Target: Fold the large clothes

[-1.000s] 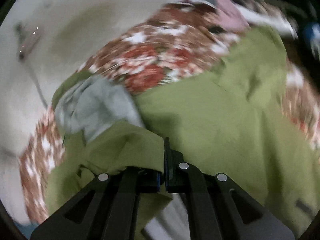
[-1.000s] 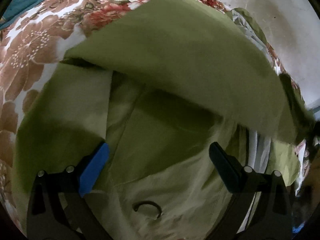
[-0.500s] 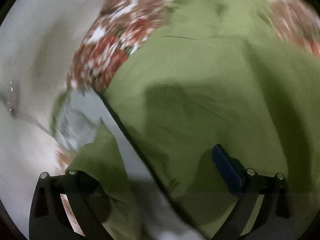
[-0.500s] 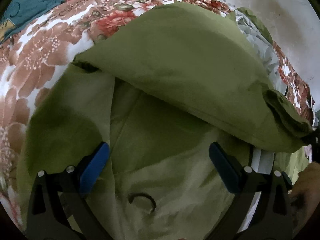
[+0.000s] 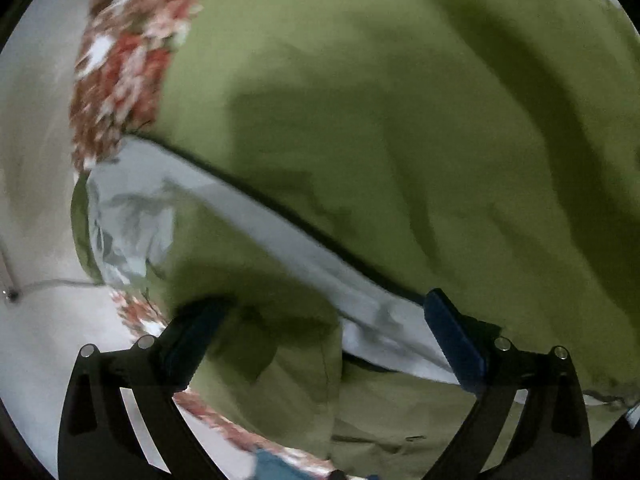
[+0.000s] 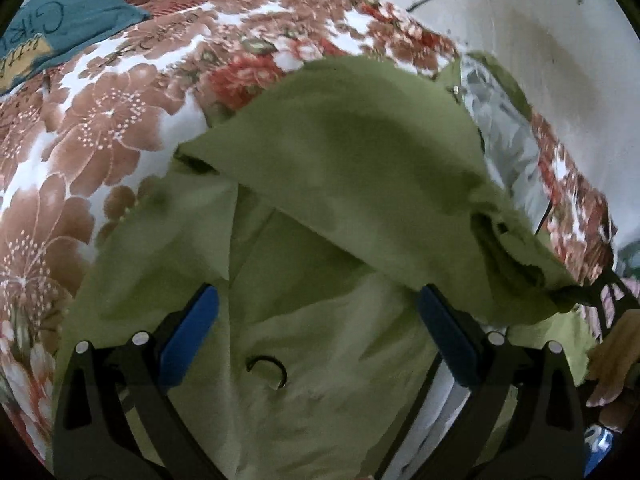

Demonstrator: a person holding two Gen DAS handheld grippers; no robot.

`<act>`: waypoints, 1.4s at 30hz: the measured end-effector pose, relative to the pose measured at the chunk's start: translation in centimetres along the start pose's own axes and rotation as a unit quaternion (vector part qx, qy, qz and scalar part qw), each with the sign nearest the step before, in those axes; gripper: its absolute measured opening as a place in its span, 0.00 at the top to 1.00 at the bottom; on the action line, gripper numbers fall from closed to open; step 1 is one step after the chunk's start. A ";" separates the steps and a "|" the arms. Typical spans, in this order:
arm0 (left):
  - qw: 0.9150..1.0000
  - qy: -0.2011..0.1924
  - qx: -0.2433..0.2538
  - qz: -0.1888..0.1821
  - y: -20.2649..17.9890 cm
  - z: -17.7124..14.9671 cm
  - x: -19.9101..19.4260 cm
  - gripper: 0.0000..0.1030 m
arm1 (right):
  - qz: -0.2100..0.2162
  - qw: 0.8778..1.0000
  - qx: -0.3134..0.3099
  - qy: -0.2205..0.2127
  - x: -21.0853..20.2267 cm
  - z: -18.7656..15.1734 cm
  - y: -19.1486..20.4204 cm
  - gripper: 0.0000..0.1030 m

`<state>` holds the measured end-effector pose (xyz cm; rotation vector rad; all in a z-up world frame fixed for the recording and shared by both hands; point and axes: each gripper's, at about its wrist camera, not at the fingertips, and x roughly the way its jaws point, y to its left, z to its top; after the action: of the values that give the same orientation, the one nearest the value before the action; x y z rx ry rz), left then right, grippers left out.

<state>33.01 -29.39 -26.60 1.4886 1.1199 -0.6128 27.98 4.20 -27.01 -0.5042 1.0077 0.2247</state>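
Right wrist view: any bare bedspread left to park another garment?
Yes: the floral bedspread is bare between the green garment and the teal pillow. The strip past the silver-lined end is narrow, against the wall. Beneath both open grippers it is all cloth.

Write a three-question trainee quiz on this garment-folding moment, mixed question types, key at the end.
1. True or false: the left gripper is clamped shut on the green garment.
2. Multiple choice: the garment lies on a (A) bare wooden table, (B) floral bedspread, (C) tiled floor.
3. Fill in: the garment's lining is pale ____.

Key: 1 false, both grippers are open, the right gripper too; 2 B; 3 grey.
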 end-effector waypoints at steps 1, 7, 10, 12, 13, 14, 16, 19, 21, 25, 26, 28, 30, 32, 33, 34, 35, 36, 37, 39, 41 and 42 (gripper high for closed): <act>1.000 -0.017 -0.016 -0.005 1.0 -0.4 -0.8 0.05 | -0.003 1.000 0.000 -0.004 -0.2 0.0 -0.1 0.04; 0.997 -0.037 -0.014 -0.069 2.3 -3.1 -4.3 0.05 | -0.011 1.000 0.001 -0.015 -0.7 -1.4 -1.1 0.04; 0.996 -0.068 -0.044 -0.034 4.7 -5.4 -6.1 0.05 | -0.021 0.999 -0.003 -0.027 -1.1 -3.1 -2.2 0.04; 0.993 -0.090 -0.072 0.007 7.4 -7.4 -6.6 0.05 | -0.040 0.999 -0.007 -0.033 -1.1 -4.3 -3.2 0.04; 0.991 -0.097 -0.094 0.003 8.7 -8.4 -6.6 0.05 | -0.050 0.998 -0.008 -0.032 -1.0 -5.0 -4.0 0.04; 0.985 -0.107 -0.133 -0.018 10.5 -9.9 -6.0 0.05 | -0.062 0.998 -0.006 -0.028 -0.7 -6.0 -5.3 0.04; 0.960 -0.140 -0.223 -0.092 13.5 -13.2 -3.6 0.05 | -0.074 0.997 0.002 -0.019 0.0 -7.5 -7.8 0.04; 0.907 -0.157 -0.350 -0.176 15.5 -17.5 1.5 0.05 | -0.093 0.996 0.000 -0.009 1.1 -9.5 -11.9 0.04; 0.872 -0.141 -0.424 -0.200 14.5 -20.3 6.1 0.05 | -0.113 0.994 -0.010 0.005 2.4 -10.4 -14.6 0.04; 0.863 -0.103 -0.467 -0.162 10.9 -22.6 11.9 0.05 | -0.126 0.992 -0.025 0.020 4.0 -10.5 -18.5 0.05; 0.866 -0.099 -0.466 -0.153 9.8 -22.5 13.4 0.05 | -0.132 0.990 -0.033 0.018 4.2 -10.4 -18.8 0.05; 0.868 -0.091 -0.459 -0.166 8.3 -22.6 15.4 0.05 | -0.169 0.981 -0.098 0.006 5.0 -10.2 -18.7 0.05; 0.868 -0.089 -0.458 -0.171 7.5 -22.5 16.5 0.05 | -0.197 0.969 -0.150 -0.010 5.6 -10.0 -18.2 0.07; 0.867 -0.097 -0.461 -0.164 7.0 -22.3 16.8 0.05 | -0.202 0.963 -0.180 -0.015 6.4 -10.2 -18.1 0.23; 0.865 -0.103 -0.464 -0.161 7.0 -22.3 16.7 0.05 | -0.208 0.955 -0.212 -0.008 7.3 -10.5 -17.8 0.27; 0.862 -0.109 -0.468 -0.159 6.9 -22.3 16.7 0.05 | -0.214 0.948 -0.234 -0.003 8.0 -10.7 -17.6 0.31; 0.860 -0.113 -0.471 -0.159 6.8 -22.4 16.6 0.05 | -0.221 0.943 -0.247 -0.004 8.4 -10.9 -17.5 0.31; 0.858 -0.116 -0.473 -0.159 6.6 -22.5 16.5 0.05 | -0.225 0.941 -0.253 -0.006 8.7 -11.0 -17.5 0.31; 0.856 -0.120 -0.476 -0.160 6.5 -22.5 16.5 0.05 | -0.232 0.936 -0.264 -0.008 9.0 -11.1 -17.4 0.31; 0.854 -0.125 -0.479 -0.159 6.4 -23.0 16.5 0.05 | -0.237 0.928 -0.287 -0.011 9.5 -11.4 -17.0 0.31; 0.852 -0.128 -0.481 -0.161 6.4 -23.0 16.5 0.05 | -0.238 0.923 -0.302 -0.017 9.7 -11.5 -16.9 0.42; 0.851 -0.130 -0.482 -0.161 6.5 -23.0 16.6 0.05 | -0.235 0.922 -0.308 -0.016 9.9 -11.6 -16.9 0.46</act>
<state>41.00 -2.04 -32.18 0.3399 1.1982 -0.3530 31.36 -16.65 -35.39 -1.2945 0.7422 0.1118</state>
